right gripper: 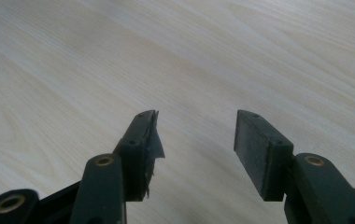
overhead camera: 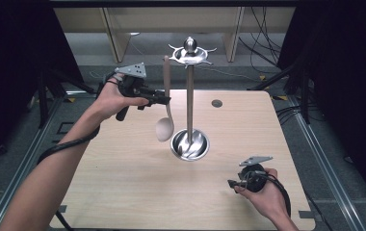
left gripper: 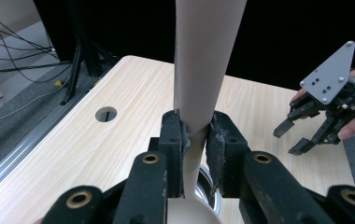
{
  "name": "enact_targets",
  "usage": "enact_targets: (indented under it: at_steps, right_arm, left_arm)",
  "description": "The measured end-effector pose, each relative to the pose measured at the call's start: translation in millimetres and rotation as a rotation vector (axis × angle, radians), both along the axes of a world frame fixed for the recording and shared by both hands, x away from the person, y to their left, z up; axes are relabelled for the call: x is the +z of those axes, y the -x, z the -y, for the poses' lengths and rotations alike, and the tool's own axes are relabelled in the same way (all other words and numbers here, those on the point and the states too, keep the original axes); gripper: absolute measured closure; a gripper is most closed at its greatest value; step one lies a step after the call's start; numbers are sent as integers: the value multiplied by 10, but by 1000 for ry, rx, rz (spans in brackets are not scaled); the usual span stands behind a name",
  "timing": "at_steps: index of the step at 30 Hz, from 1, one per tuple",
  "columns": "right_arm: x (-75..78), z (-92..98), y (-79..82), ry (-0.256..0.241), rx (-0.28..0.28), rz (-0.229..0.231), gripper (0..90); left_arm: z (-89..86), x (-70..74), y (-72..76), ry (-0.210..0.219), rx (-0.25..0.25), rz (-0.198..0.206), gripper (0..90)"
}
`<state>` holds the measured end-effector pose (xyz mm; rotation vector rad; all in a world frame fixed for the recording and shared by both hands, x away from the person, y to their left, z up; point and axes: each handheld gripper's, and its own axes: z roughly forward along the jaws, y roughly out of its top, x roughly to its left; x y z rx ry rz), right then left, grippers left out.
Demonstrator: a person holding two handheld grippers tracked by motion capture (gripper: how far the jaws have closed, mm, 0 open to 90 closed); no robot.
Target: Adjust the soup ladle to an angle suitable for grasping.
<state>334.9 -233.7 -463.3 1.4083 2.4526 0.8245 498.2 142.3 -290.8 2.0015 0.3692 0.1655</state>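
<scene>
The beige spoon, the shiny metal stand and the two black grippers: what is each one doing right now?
Beige long-handled spoon: held upright in the air, bowl down, beside the stand's pole.
Shiny metal stand: upright on the table, hooks bare.
Left gripper: shut on the spoon's handle.
Right gripper: open, holding nothing, low over the table.

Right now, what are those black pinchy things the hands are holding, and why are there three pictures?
A person holds a pair of tongs in each hand. One camera looks down from above; two small cameras ride on the tongs. The left tongs pinch the handle of a beige spoon, holding it upright beside a shiny metal stand with hooks on top. Its close-up shows the grip. The right tongs are open and hold nothing, just above the wooden table, seen close here.
</scene>
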Motion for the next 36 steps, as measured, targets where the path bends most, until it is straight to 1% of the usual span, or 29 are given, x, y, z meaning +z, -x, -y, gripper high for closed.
enact_targets:
  at_steps: [5,6,10,11,12,14,15,16,17,18,20,22,24,26,27,28,30,34,36]
  right_arm:
    - [1,3,-1,0,0,3,495]
    - [1,3,0,0,-1,3,495]
    - [0,2,-2,-1,-2,4,494]
    - [0,2,-2,-2,-2,4,494]
    - [0,2,-3,-2,-2,4,495]
    - [0,4,-2,-4,-5,3,495]
    - [0,6,-1,-5,-7,3,494]
    - [-12,2,-2,-17,-13,13,494]
    - [-13,5,-3,-17,-14,14,495]
    - [-1,13,-3,-7,-8,4,494]
    - [-2,16,-5,-10,-11,2,494]
    - [-2,21,-5,-12,-17,1,494]
    - [-3,36,-7,-14,-15,-1,494]
    - [-7,48,-9,-16,-28,4,494]
    - [-15,48,-7,-28,-36,9,494]
    - [-1,59,-7,-21,-36,1,494]
    - [4,72,-10,-19,-35,6,494]
    - [13,72,-1,-20,-43,9,494]
    - [26,70,10,-16,-44,9,494]
  left_arm:
    - [-26,-16,39,15,38,-6,751]
    - [-30,-24,48,27,43,-7,750]
    - [-45,-27,93,32,83,-7,746]
    - [-46,-29,112,39,99,-13,742]
    - [-47,-35,120,54,105,-14,735]
    - [-62,-35,156,86,134,-26,712]
    - [-72,-31,172,87,150,-23,696]
    - [-86,-34,187,106,161,-16,685]
    - [-95,-33,200,112,171,-15,669]
    - [-113,-28,223,118,186,-7,659]
    - [-136,-22,255,133,196,2,631]
    - [-165,-7,303,145,215,23,598]
    - [-193,3,345,171,223,28,548]
    - [-219,5,388,184,236,35,494]
    - [-231,2,413,190,244,39,473]
    - [-245,-5,436,195,249,41,453]
    - [-277,-19,489,192,267,50,410]
    - [-356,-49,577,187,304,79,355]
    - [-401,-68,612,197,316,74,336]
